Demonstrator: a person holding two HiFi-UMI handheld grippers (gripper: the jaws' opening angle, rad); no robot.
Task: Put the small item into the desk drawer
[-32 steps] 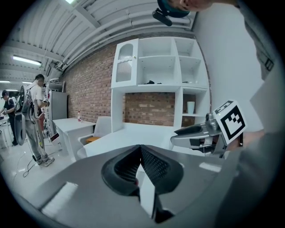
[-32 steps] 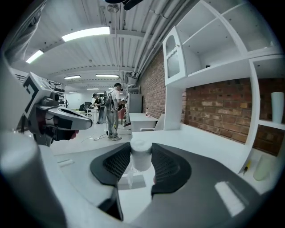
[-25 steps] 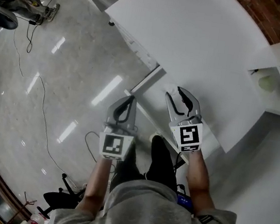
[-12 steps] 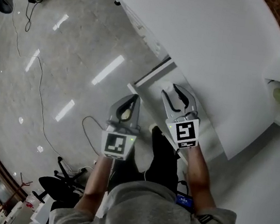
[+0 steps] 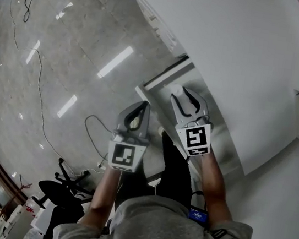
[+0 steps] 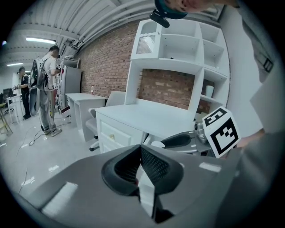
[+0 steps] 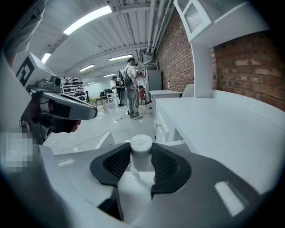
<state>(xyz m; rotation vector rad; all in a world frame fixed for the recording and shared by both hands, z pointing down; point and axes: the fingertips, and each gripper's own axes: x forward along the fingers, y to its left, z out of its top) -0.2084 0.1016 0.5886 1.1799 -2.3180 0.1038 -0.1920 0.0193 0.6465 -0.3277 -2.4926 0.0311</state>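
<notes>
White and cylinder-shaped, the small item (image 7: 142, 150) is seen clamped upright between the pads of the right tongs (image 7: 141, 148), its top standing just above them, so it has not yet been placed in the drawer. The left tongs (image 6: 140, 151) are closed together with nothing between them. A slip is judged possible, since the item is gripped only by its sides near the tips; a knock against the edge of the surface (image 5: 231, 56) or the drawer's rim would likely tip or drop it onto the floor (image 5: 63, 64). What appears to be the desk drawer (image 5: 165, 79), pulled out only a little, is seen in the head view just ahead of both tongs. If the gap proves too narrow, the item could be released onto the rim rather than inside. The clamped item is shown plainly only in the right gripper view; in the head view it cannot be made out between the tongs. The drawer's place relative to both tongs is given by the head view alone. The shelving above the surface and two people (image 6: 46, 84) standing far off are best shown in the left gripper view.
</notes>
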